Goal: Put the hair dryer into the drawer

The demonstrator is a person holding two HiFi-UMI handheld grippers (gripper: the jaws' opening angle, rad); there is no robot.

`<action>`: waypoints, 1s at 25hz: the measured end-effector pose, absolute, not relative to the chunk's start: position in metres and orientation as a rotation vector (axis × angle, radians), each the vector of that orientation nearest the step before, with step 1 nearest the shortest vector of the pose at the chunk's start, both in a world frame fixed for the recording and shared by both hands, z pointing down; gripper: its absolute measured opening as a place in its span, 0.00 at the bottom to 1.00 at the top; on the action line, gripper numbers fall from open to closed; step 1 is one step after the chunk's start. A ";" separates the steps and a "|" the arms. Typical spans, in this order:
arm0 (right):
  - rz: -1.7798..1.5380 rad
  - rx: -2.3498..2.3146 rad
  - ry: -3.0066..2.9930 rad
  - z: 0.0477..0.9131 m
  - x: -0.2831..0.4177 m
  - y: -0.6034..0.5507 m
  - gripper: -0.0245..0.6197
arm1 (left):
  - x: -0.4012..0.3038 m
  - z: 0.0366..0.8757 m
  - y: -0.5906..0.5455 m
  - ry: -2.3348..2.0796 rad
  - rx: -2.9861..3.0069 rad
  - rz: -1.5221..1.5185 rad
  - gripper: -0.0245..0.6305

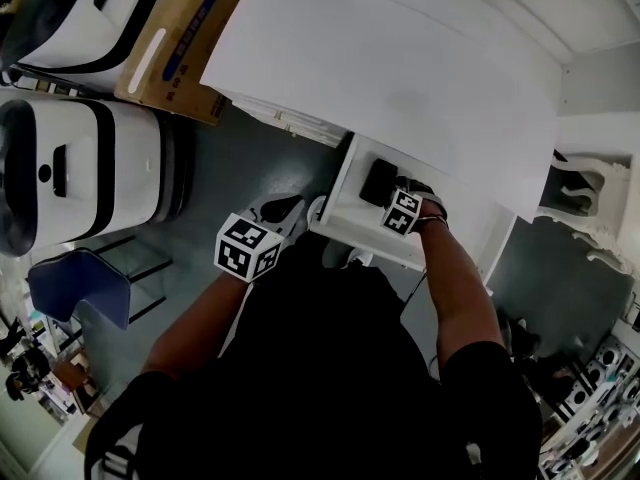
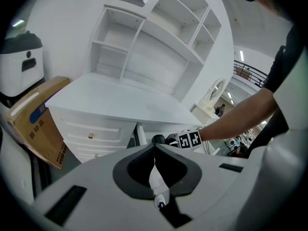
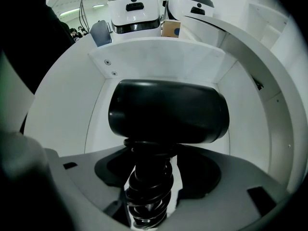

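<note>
**Dryer's in the drawer: mind that cord on the way out**

Around you there's grey floor (image 1: pixel 240 158), with white machines (image 1: pixel 80 168) and a cardboard box (image 1: pixel 180 38) off to your left, well apart from the action. The white counter (image 1: pixel 400 78) overhangs the open drawer (image 1: pixel 337 190), so a careless lift of your right hand could knock the marker cube on its edge. Inside the drawer, the hair dryer (image 3: pixel 168 112) sits black barrel down, handle up. Your right gripper (image 3: pixel 151 191) points down with its jaws wide around that handle. White slivers show on either side, so I judge the pads are off it. Here's the risk: the coiled cord (image 3: pixel 147 201) wraps the handle right between the jaws. It could snag and drag the dryer up with you, or the dryer could topple. Your left gripper (image 2: pixel 155 177) hangs outside the drawer, jaws together, empty.
</note>
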State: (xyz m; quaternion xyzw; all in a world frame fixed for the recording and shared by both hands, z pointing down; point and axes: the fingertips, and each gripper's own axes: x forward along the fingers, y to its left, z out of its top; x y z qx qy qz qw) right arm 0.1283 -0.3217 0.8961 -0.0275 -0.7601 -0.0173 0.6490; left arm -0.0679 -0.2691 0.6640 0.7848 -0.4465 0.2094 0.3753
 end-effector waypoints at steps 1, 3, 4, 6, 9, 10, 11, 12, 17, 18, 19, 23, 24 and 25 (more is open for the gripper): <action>-0.048 -0.063 -1.721 0.896 0.129 -0.322 0.43 | -0.068 0.664 -0.267 -1.149 2.005 0.535 0.05; -0.059 -0.064 -1.713 0.896 0.130 -0.321 0.44 | -0.065 0.662 -0.262 -1.158 2.000 0.534 0.05; -0.062 -0.059 -1.713 0.895 0.130 -0.320 0.44 | -0.063 0.660 -0.259 -1.162 2.001 0.534 0.05; -0.074 -0.036 -1.717 0.893 0.131 -0.322 0.44 | -0.060 0.656 -0.259 -1.174 2.010 0.531 0.05; -0.098 0.016 -1.745 0.882 0.133 -0.325 0.44 | -0.055 0.648 -0.261 -1.195 2.034 0.519 0.05; -0.099 0.038 -1.762 0.876 0.135 -0.326 0.44 | -0.053 0.645 -0.261 -1.202 2.043 0.513 0.05; -0.097 0.065 -1.783 0.869 0.136 -0.327 0.44 | -0.050 0.642 -0.262 -1.208 2.055 0.508 0.05; -0.092 0.097 -1.806 0.860 0.139 -0.329 0.44 | -0.047 0.638 -0.264 -1.212 2.069 0.502 0.05; 0.035 0.355 -1.970 0.799 0.155 -0.338 0.44 | -0.024 0.617 -0.267 -1.221 2.135 0.482 0.05; 0.097 0.426 -2.021 0.782 0.159 -0.336 0.44 | -0.018 0.612 -0.265 -1.222 2.147 0.480 0.05; 0.167 0.501 -2.078 0.763 0.163 -0.335 0.44 | -0.011 0.607 -0.264 -1.224 2.158 0.474 0.05; 0.490 0.761 -2.334 0.679 0.179 -0.316 0.43 | 0.019 0.578 -0.259 -1.214 2.199 0.383 0.05; 0.558 0.798 -2.394 0.659 0.183 -0.308 0.43 | 0.028 0.569 -0.257 -1.210 2.214 0.357 0.05; 0.614 0.825 -2.448 0.640 0.187 -0.299 0.42 | 0.036 0.560 -0.255 -1.207 2.230 0.335 0.05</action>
